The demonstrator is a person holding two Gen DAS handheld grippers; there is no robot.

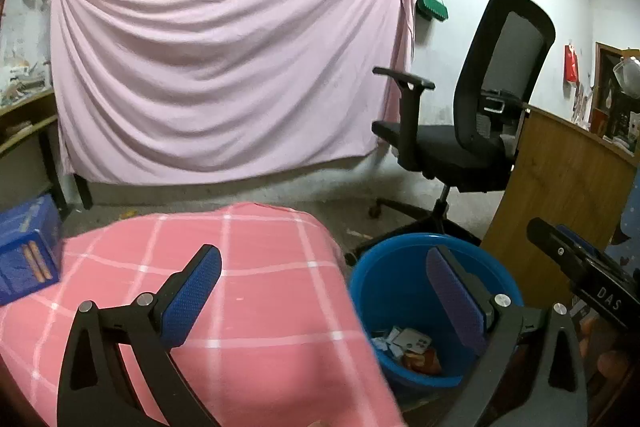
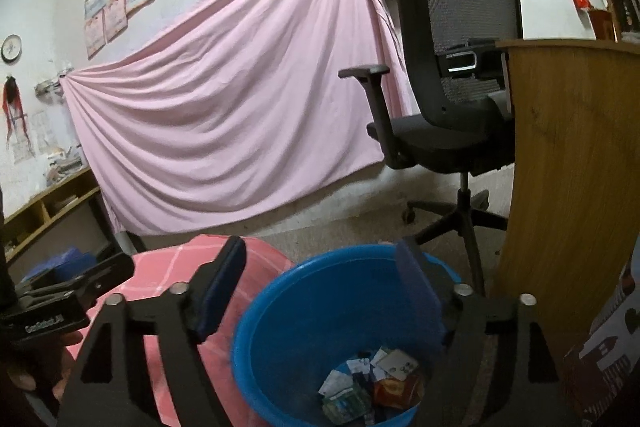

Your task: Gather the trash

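Note:
A blue plastic bucket (image 1: 384, 291) stands on the floor beside a table covered with a pink checked cloth (image 1: 240, 287). Trash (image 1: 412, 347), paper scraps and wrappers, lies at its bottom; it shows too in the right wrist view (image 2: 372, 387). My left gripper (image 1: 324, 291) is open and empty above the table's right edge and the bucket. My right gripper (image 2: 320, 283) is open and empty, over the bucket (image 2: 280, 339). The right gripper's body (image 1: 580, 275) shows in the left wrist view, and the left gripper's body (image 2: 60, 299) in the right wrist view.
A black office chair (image 1: 460, 115) stands behind the bucket. A curved wooden desk panel (image 1: 560, 195) is to the right. A pink sheet (image 1: 224, 67) hangs on the back wall. A blue box (image 1: 24, 247) sits left of the table, with a wooden shelf (image 2: 48, 211) behind.

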